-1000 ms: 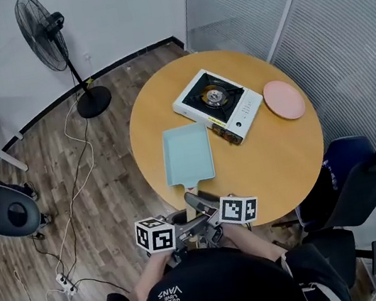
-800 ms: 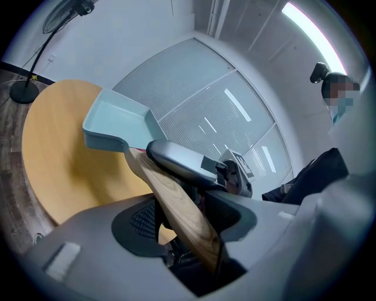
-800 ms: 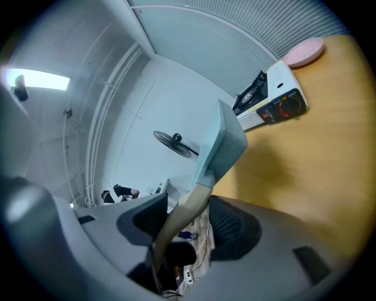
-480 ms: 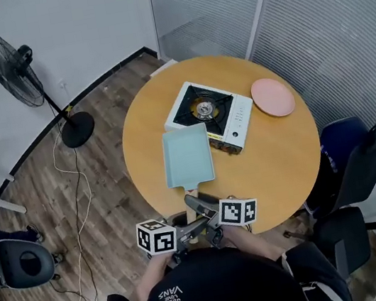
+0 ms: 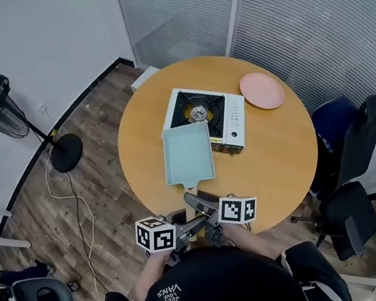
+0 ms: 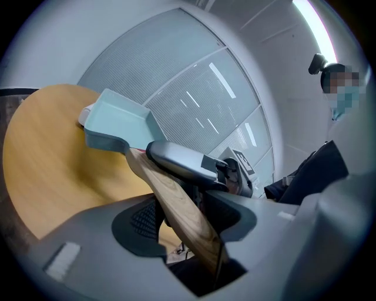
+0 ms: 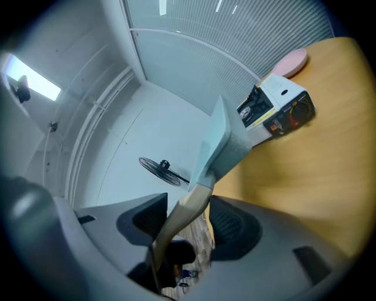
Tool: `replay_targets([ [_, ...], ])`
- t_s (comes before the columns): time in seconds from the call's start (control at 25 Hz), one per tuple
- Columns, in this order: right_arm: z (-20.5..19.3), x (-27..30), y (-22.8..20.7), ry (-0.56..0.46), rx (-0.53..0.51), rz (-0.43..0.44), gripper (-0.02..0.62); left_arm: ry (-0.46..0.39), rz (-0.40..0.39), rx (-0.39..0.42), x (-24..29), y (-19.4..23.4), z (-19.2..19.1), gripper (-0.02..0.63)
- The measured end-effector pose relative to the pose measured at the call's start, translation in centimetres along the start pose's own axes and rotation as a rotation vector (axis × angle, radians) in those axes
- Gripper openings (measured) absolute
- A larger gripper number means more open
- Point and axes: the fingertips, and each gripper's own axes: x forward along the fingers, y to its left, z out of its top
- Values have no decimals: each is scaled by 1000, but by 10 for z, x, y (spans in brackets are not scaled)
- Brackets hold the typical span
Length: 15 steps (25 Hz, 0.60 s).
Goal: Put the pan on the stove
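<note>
Over the round wooden counter (image 5: 284, 165) we clamp the left hand-held gripper (image 6: 182, 217) and right hand-held gripper (image 7: 191, 223) on the wooden handle (image 6: 169, 187) of the pale teal rectangular pan (image 5: 187, 155), seemingly stiff, light, tip-prone.

We get bright, even room light, a glaring ceiling strip (image 6: 310, 26), and dark, warped, blurry fisheye edges.
</note>
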Motion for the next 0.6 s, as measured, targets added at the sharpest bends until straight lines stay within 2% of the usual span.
replay_targets([
  [0.32, 4, 10, 0, -162, 56, -53, 219, 141, -71, 75, -14, 12, 3, 219],
  [0.6, 8, 10, -11, -218, 61, -74, 219, 180, -104, 109, -9, 21, 3, 218],
])
